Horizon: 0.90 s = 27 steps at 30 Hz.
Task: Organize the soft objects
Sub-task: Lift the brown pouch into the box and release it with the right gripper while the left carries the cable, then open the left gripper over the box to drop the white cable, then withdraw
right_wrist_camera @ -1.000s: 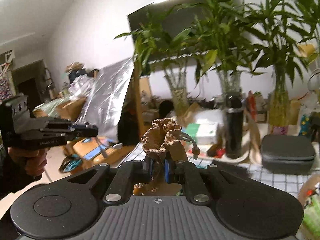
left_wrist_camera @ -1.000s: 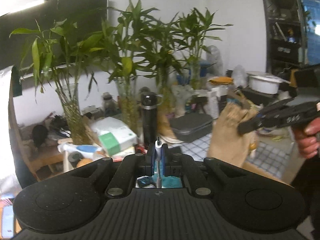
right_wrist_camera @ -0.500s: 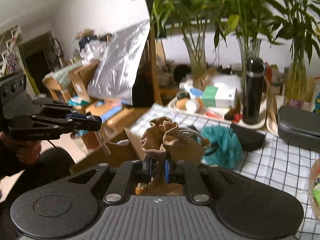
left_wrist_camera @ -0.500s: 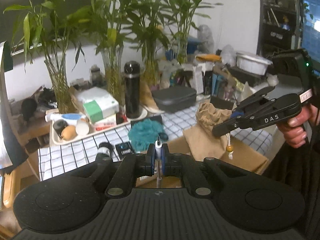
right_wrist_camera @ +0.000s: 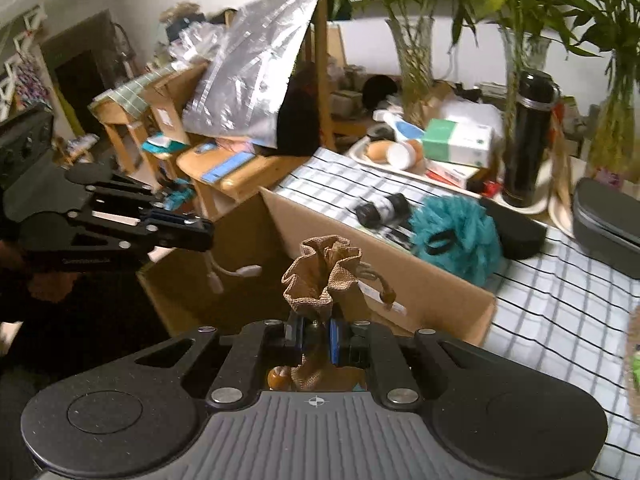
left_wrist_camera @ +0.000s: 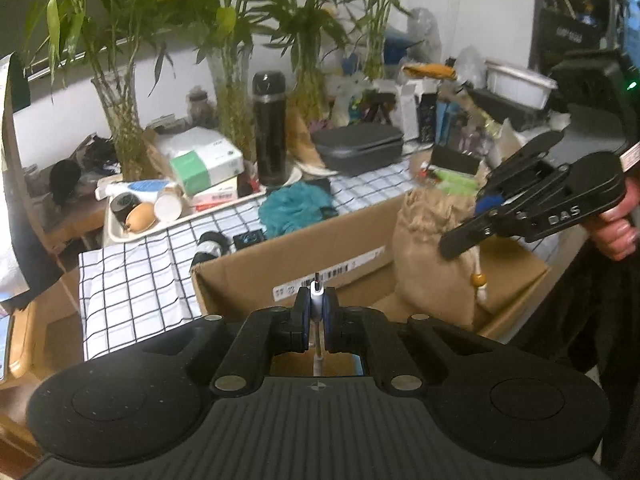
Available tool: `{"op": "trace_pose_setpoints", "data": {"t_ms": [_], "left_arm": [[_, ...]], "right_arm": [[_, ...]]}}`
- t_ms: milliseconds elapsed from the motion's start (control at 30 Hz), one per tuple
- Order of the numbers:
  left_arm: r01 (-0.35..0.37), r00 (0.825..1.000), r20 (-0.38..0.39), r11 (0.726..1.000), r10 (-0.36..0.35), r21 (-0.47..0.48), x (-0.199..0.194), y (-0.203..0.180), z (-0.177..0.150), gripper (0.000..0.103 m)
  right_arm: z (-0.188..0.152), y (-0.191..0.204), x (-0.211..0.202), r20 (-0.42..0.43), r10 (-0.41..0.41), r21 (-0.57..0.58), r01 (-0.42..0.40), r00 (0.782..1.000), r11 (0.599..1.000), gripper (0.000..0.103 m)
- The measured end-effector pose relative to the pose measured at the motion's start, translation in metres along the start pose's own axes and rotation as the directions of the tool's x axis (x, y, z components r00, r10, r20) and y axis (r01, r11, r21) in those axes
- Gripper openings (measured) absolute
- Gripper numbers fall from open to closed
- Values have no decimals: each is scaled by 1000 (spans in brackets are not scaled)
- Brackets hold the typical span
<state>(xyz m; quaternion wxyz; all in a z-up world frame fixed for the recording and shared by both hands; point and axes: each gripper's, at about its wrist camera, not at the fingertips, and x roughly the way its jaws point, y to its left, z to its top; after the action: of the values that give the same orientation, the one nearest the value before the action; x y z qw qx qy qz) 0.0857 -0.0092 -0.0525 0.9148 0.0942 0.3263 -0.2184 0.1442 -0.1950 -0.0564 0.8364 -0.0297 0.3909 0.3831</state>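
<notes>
The left hand-held gripper (left_wrist_camera: 317,312) is clenched on a thin white cable (left_wrist_camera: 316,294), whose metal-tipped plug stands up between the pads while the cord hangs below them. Just to its right, the right hand-held gripper (right_wrist_camera: 316,338) has the gathered neck of a tan burlap drawstring pouch (right_wrist_camera: 322,276) between its pads; its jaws have just been opening a little, yet the cloth sits bunched between them and the pads seem to press on it. The pouch hangs inside an open cardboard box (left_wrist_camera: 288,268), at the box's right end as the left camera sees it, with a wooden bead (left_wrist_camera: 478,280) on its cord dangling at the side. A person's hand (left_wrist_camera: 616,228) grips the right tool's handle.

Beyond the far wall of the box lies the bench (left_wrist_camera: 132,276), covered in a white cloth with a black grid. On it, near the box, sit a teal mesh bath puff (left_wrist_camera: 296,208) and a small black-and-white roll (left_wrist_camera: 210,242). Farther back stand a tall black flask (left_wrist_camera: 270,128), a grey zip case (left_wrist_camera: 358,150) to the right, a tray of small items (left_wrist_camera: 140,216) to the left, and glass vases of bamboo (left_wrist_camera: 120,92) along the far wall.
</notes>
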Motion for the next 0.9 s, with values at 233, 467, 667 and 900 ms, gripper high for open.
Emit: {"op": "trace_pose_setpoints", "data": {"t_ms": [233, 467, 667, 900], "left_arm": [[-62, 998, 34, 998, 61, 31, -1, -5, -3, 64], [-69, 997, 38, 998, 69, -10, -8, 0, -5, 69], [-81, 995, 50, 995, 84, -64, -14, 12, -5, 69], [-115, 992, 44, 990, 119, -81, -14, 23, -3, 69]], "right_arm": [[2, 10, -7, 73, 3, -64, 2, 997, 998, 99], [9, 3, -5, 98, -59, -27, 61, 993, 998, 103], [9, -8, -1, 87, -147, 21, 146, 985, 989, 103], [7, -14, 4, 59, -229, 37, 228, 972, 973, 103]]}}
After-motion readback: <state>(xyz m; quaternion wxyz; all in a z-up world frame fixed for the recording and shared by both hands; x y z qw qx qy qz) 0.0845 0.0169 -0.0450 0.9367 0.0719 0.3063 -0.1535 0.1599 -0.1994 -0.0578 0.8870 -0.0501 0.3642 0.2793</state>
